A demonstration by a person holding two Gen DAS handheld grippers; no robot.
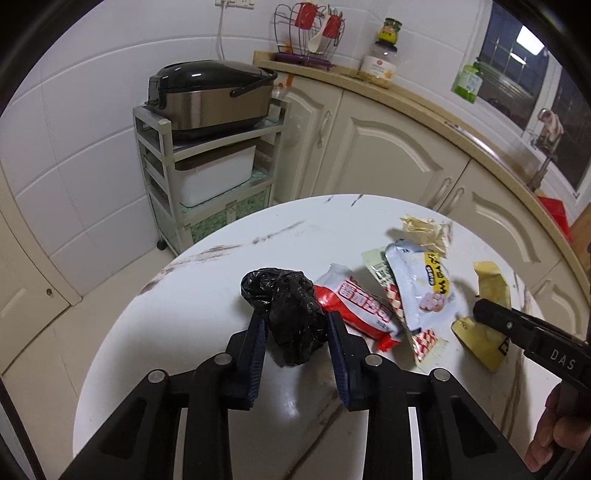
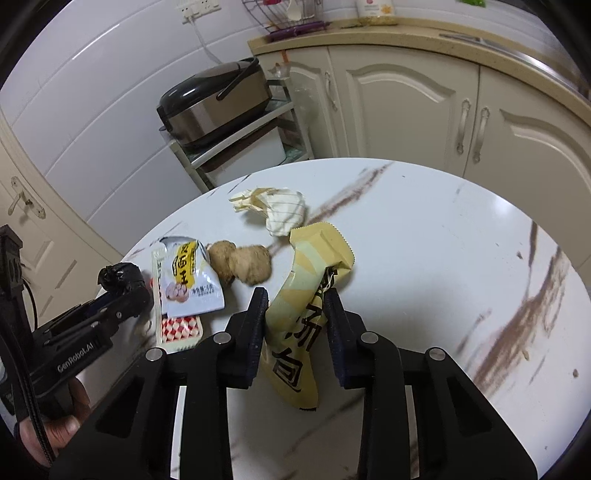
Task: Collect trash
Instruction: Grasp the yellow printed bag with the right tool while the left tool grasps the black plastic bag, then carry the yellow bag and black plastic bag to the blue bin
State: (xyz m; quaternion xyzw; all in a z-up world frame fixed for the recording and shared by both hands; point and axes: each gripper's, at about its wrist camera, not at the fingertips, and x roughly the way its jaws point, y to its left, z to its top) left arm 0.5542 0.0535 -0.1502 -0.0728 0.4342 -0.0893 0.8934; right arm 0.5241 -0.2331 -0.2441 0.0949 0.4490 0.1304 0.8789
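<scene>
On the round white marble table (image 1: 207,295) my left gripper (image 1: 295,321) is shut on a crumpled black plastic bag (image 1: 291,295), pads pressing both its sides. My right gripper (image 2: 295,306) is shut on a long yellow wrapper (image 2: 314,254) with black print. Between the two lie a red and white packet (image 1: 362,310), a grey packet with a yellow label (image 2: 188,280) over a red-checked wrapper (image 2: 179,328), two brown lumps (image 2: 243,262) and crumpled cream paper (image 2: 280,210). The right wrist view also shows the left gripper (image 2: 129,295) at the left.
Beyond the table's far edge a rice cooker (image 1: 210,96) sits on a wheeled shelf cart (image 1: 159,177). Cream cabinets (image 1: 388,147) run behind, with a dish rack (image 1: 310,33) and jars (image 1: 380,62) on the counter. A hand (image 1: 554,435) holds the right gripper.
</scene>
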